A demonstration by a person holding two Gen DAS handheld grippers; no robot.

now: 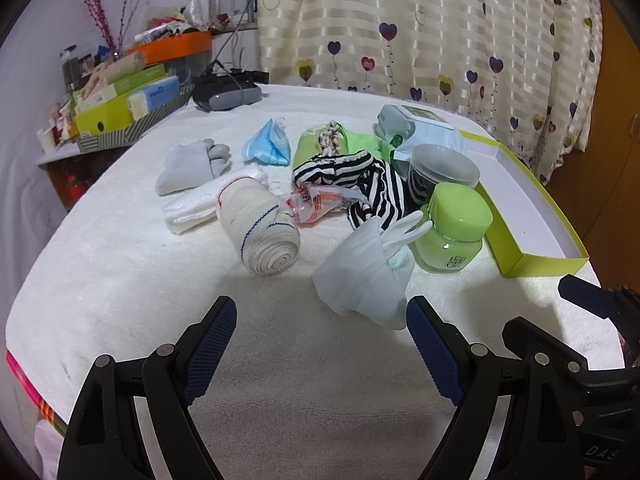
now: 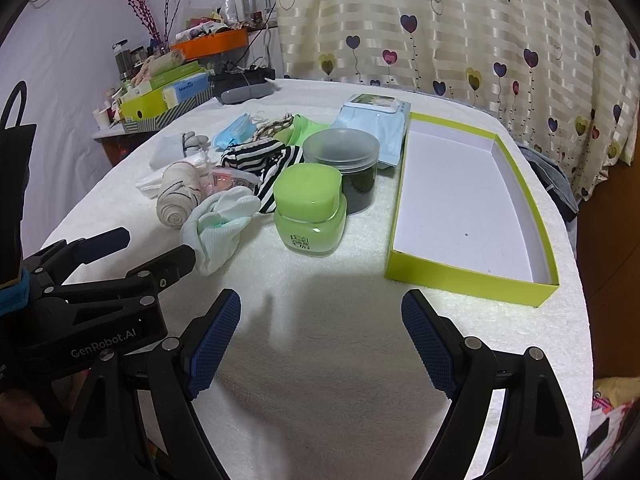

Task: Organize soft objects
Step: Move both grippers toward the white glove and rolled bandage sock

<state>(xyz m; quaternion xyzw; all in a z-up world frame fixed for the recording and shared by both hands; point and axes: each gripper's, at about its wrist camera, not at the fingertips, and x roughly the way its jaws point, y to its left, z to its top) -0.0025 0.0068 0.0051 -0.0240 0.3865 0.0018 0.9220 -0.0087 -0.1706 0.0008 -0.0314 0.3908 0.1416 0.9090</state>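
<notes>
A bench covered in white towelling carries a loose cluster of soft things and jars. The left claw hovers low over the near edge, its 2 blue-padded fingers spread wide apart and holding nothing. The right claw hovers beside it, fingers also wide apart and empty.

In the left wrist view, a pale mint-white sock lies just ahead of the left claw at 1 o'clock, nearly touching the right finger pad. A rolled beige bandage with a blue stitched line lies at 11 o'clock, resting against a folded white cloth. Beyond them sit a grey toe sock and a crumpled blue face mask. A black-and-white striped fabric sprawls at the middle of the cluster, beside a small clear packet with orange contents.

A green jar with a green lid stands at 12 o'clock in the right wrist view, touching a dark jar with a clear lid behind it. A pale blue wipes pack lies farther back. An open lime-green box with a white interior lies empty at 1 o'clock from the right claw, well apart from the soft things.
</notes>
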